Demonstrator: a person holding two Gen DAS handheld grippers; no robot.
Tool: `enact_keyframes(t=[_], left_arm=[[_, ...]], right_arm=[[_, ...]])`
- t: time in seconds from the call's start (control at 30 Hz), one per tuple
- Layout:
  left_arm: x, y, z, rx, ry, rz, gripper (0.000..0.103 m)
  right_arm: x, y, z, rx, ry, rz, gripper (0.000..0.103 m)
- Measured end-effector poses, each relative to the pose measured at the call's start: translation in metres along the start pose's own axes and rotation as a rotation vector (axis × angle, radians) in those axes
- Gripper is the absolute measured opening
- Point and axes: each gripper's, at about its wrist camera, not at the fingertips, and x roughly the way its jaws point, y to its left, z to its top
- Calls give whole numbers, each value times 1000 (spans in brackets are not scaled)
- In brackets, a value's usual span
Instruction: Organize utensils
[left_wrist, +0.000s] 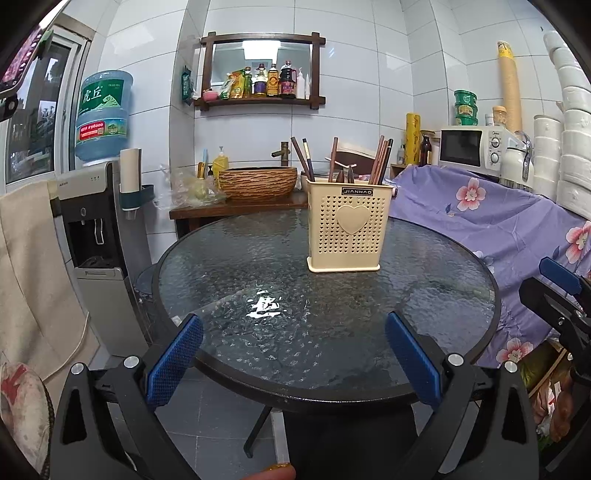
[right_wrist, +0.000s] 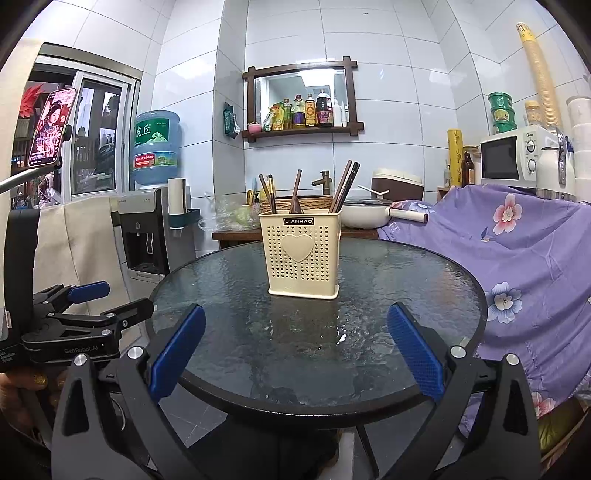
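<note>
Blue-padded and spread wide, the left gripper (left_wrist: 293, 354) hangs over the near edge of the round glass table (left_wrist: 229, 258) with nothing between its fingers. Far left of the table stands a water dispenser (left_wrist: 99, 221) with a blue bottle (left_wrist: 103, 114) on top. Toward the far side of the tabletop, a little right of centre in the left wrist view, a cream utensil holder (left_wrist: 349, 225) stands upright, with a heart on its front and a perforated wall. Dark wooden chopsticks (left_wrist: 382, 158) and a wooden spoon handle (left_wrist: 333, 158) lean out of its top in separate clusters. Beyond it a woven basket (left_wrist: 258, 182) sits on a wooden counter (left_wrist: 236, 208), and on the wall above hangs a shelf of bottles (left_wrist: 266, 83). Right of the table lies a purple flowered cloth (left_wrist: 498, 218), with a white microwave (left_wrist: 474, 147) behind. The right gripper (right_wrist: 295, 354) is likewise wide apart and empty, held above the near rim, well apart from the holder.
</note>
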Motion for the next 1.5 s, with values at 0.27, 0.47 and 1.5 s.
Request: enact_keyframes(t=[0.27,0.47,1.5], left_arm=[[0,-1,-1,7,0,19,97],[1,0,-2,0,5,15,97],[5,-3,-5,14,32,31,97]], right_arm=[[0,-1,-3,4,5,-1,97],[0,1,-3,0,4,1,97],[4,6,-5,-3,22,11,97]])
